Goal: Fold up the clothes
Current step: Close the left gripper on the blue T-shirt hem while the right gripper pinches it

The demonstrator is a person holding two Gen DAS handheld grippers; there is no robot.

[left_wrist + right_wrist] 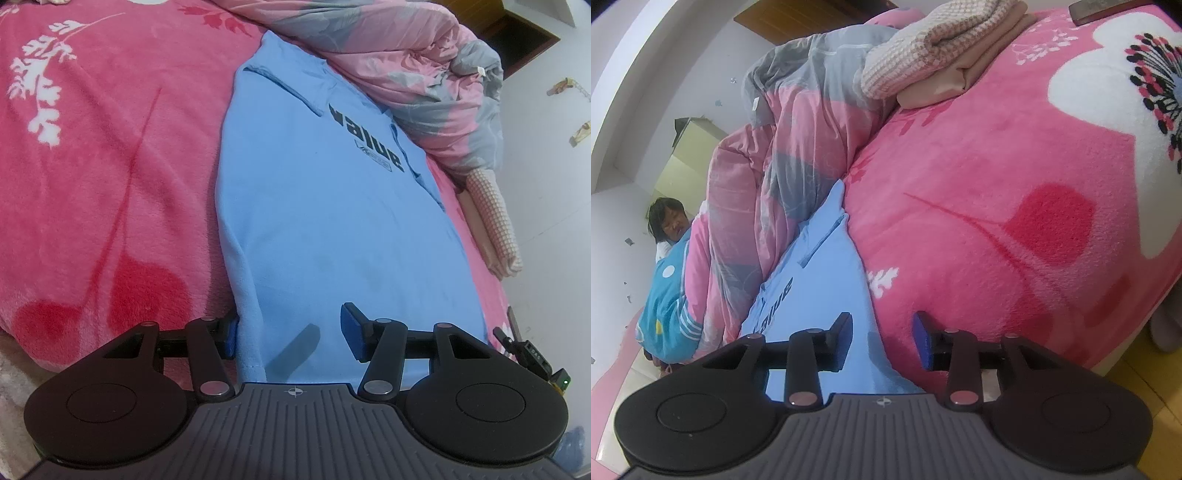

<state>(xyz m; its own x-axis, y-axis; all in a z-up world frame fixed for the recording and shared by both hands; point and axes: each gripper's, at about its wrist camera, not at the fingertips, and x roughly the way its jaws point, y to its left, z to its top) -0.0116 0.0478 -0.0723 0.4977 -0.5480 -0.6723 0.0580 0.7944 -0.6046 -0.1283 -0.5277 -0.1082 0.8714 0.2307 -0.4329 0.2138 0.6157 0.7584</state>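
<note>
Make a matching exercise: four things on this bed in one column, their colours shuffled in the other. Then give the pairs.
1. T-shirt
2. blanket
3. quilt
4. knitted cloth

A. pink and grey
B. light blue with black lettering
C. pale checked weave
D. pink with white flowers

Pairs: 1-B, 2-D, 3-A, 4-C

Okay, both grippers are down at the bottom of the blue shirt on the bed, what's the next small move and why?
Probably close both on the hem. The left gripper is open astride the blue shirt's folded side edge; the right gripper is open over its other edge. Neither pinches cloth yet.
</note>
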